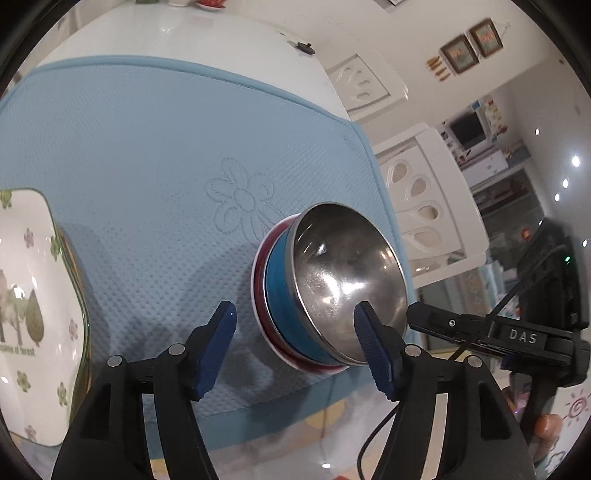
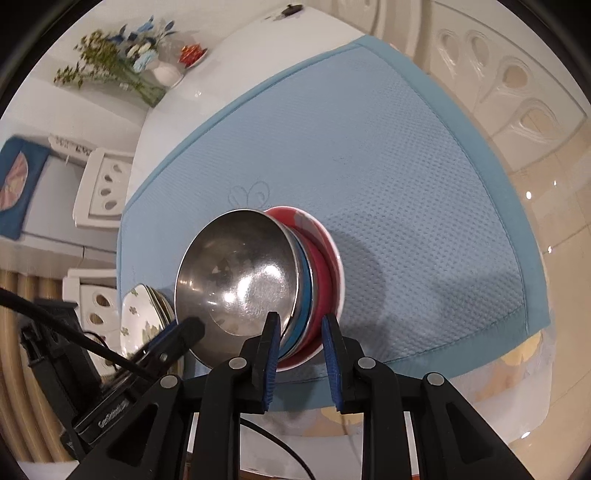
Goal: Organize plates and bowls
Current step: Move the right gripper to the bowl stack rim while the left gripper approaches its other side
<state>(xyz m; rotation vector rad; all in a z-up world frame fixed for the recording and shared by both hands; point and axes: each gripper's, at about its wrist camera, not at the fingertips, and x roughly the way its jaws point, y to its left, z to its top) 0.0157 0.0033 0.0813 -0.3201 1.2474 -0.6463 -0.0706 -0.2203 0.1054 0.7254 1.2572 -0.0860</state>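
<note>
A steel bowl point(image 1: 343, 273) is nested in a blue bowl point(image 1: 277, 280), which sits in a red-and-white dish point(image 1: 258, 295); the stack rests on the blue mat point(image 1: 147, 147) near its front right corner. My right gripper point(image 2: 300, 317) is shut on the stack's rims, one finger inside the steel bowl point(image 2: 240, 273), the other outside the red dish point(image 2: 325, 266). My left gripper point(image 1: 295, 310) is open, its right finger point(image 1: 373, 350) at the steel bowl's near rim and its left finger over bare mat. A stack of flowered plates point(image 1: 26, 295) lies on the left.
The mat covers a glossy white table point(image 1: 184, 33) whose front edge runs just below the bowls. A vase of flowers point(image 2: 110, 55) and a small red dish point(image 2: 192, 53) stand at the far end. White chairs point(image 1: 424, 206) flank the table.
</note>
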